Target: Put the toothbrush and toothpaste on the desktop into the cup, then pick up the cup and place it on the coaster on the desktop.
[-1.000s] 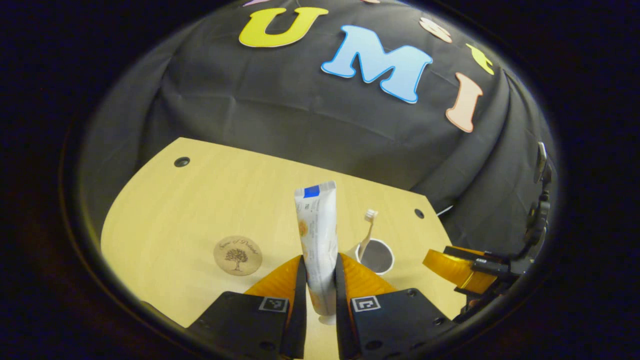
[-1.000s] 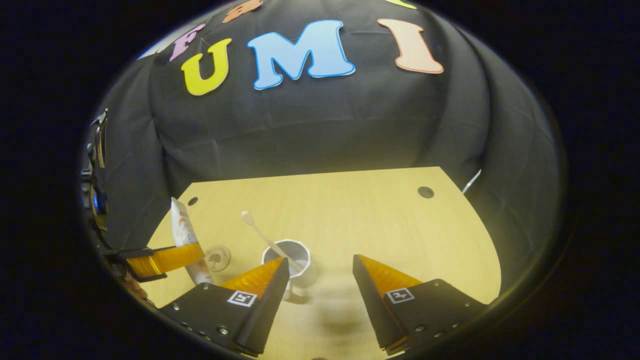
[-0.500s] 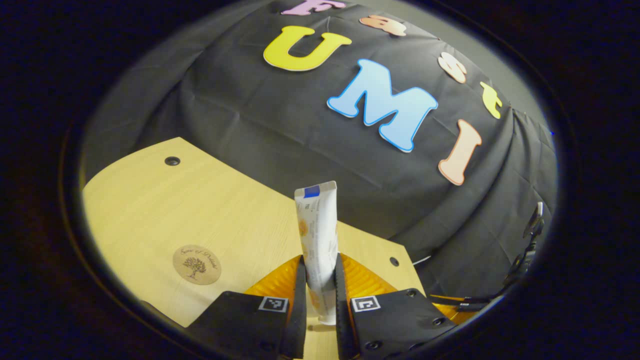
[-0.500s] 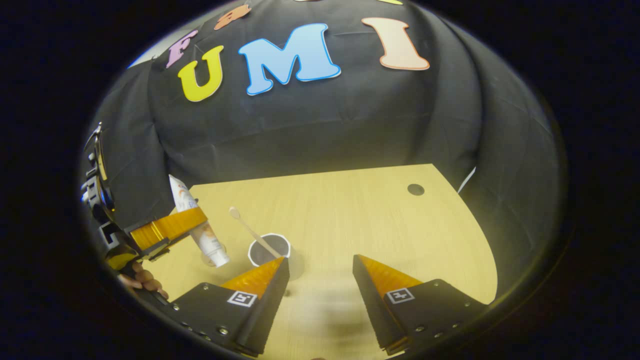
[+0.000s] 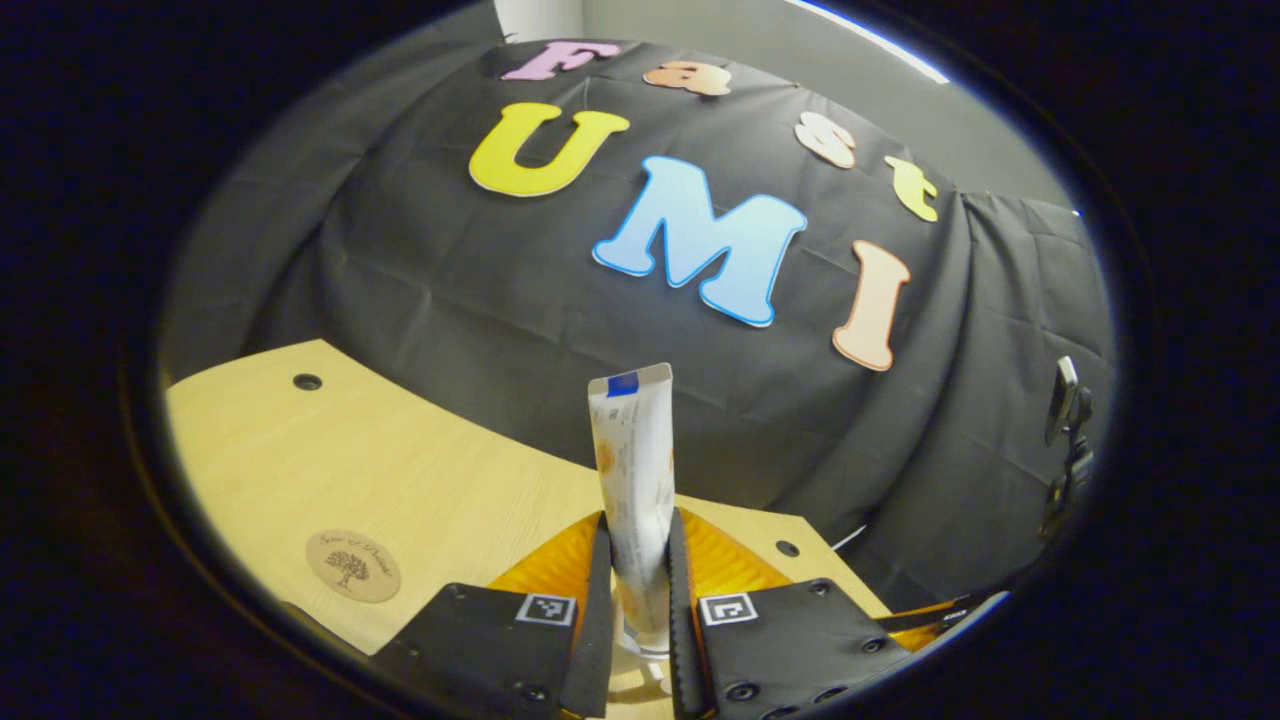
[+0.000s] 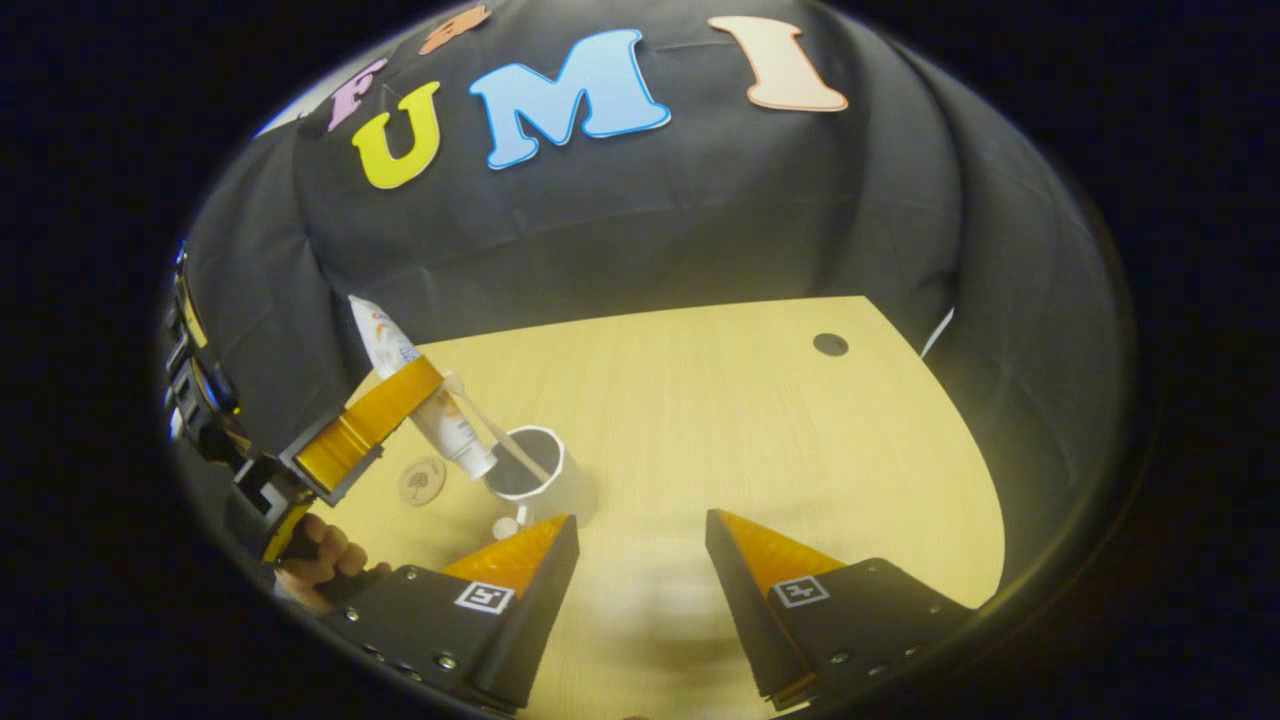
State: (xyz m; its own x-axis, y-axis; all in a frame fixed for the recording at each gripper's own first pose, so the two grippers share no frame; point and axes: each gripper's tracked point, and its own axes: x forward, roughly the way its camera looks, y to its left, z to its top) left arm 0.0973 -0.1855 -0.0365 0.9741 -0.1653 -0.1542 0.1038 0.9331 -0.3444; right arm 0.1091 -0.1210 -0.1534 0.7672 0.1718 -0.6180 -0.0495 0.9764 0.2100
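Clamping the toothpaste upright, left gripper had tilted up off the cup, coaster at lower left | right gripper (empty, spread wide) saw the tube now carried to the cup rim beside the toothbrush; drop seemed next.

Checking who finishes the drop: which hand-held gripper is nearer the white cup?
Left. The left hand-held gripper holds the white toothpaste tube tilted, cap end at the white cup rim. The right hand-held gripper waits open, short of the cup.
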